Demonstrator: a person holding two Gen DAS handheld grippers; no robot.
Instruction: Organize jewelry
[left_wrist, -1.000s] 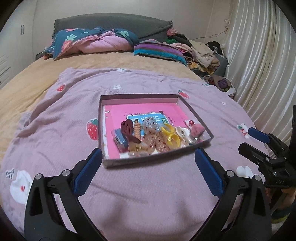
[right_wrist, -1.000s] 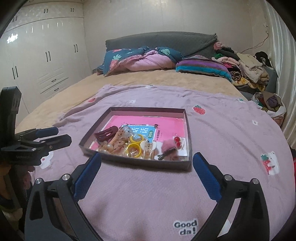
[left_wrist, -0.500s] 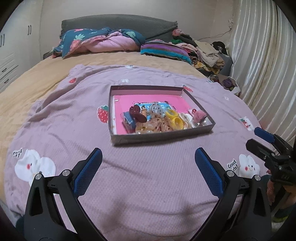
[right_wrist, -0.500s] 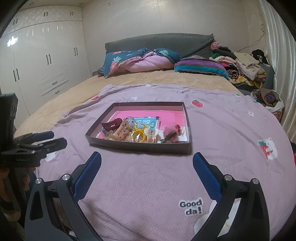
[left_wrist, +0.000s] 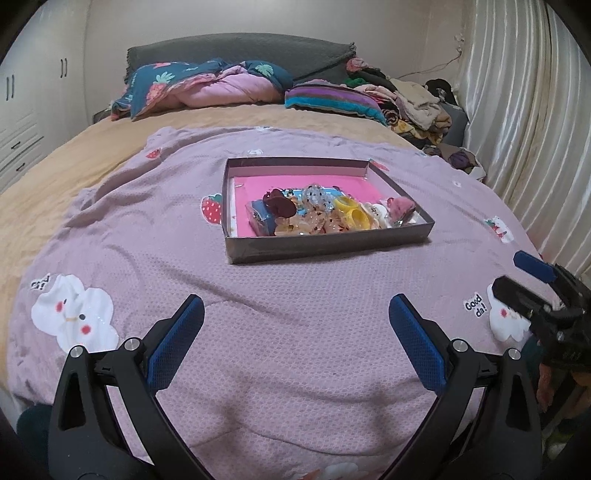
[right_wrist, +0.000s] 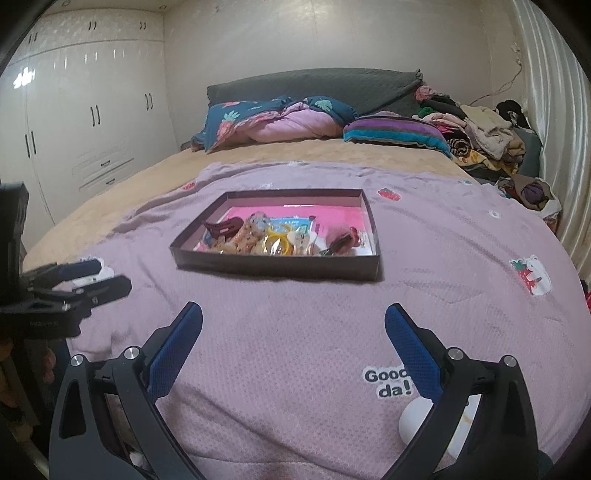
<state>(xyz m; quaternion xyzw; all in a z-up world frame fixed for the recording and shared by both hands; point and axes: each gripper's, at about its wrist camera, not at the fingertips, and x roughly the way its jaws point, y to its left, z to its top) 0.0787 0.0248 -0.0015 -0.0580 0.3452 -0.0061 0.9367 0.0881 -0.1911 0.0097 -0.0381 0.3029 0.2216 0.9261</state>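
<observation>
**Shallow Box of Hair and Jewelry Pieces, on Bed**

Where the mauve quilted blanket (left_wrist: 280, 295) covered the bed, a shallow dark cardboard box with a pink lining (left_wrist: 325, 243) sat near its middle. Its contents lay heaped toward the near wall: a dark red claw clip (left_wrist: 279, 205), a yellow plastic clip (left_wrist: 352, 216), a fuzzy pink piece (left_wrist: 400, 205), and amber beaded items. The left gripper (left_wrist: 295, 334) hovered short of the box, fingers spread wide, holding nothing. The right gripper (right_wrist: 293, 334) did likewise, well apart from the box.
</observation>
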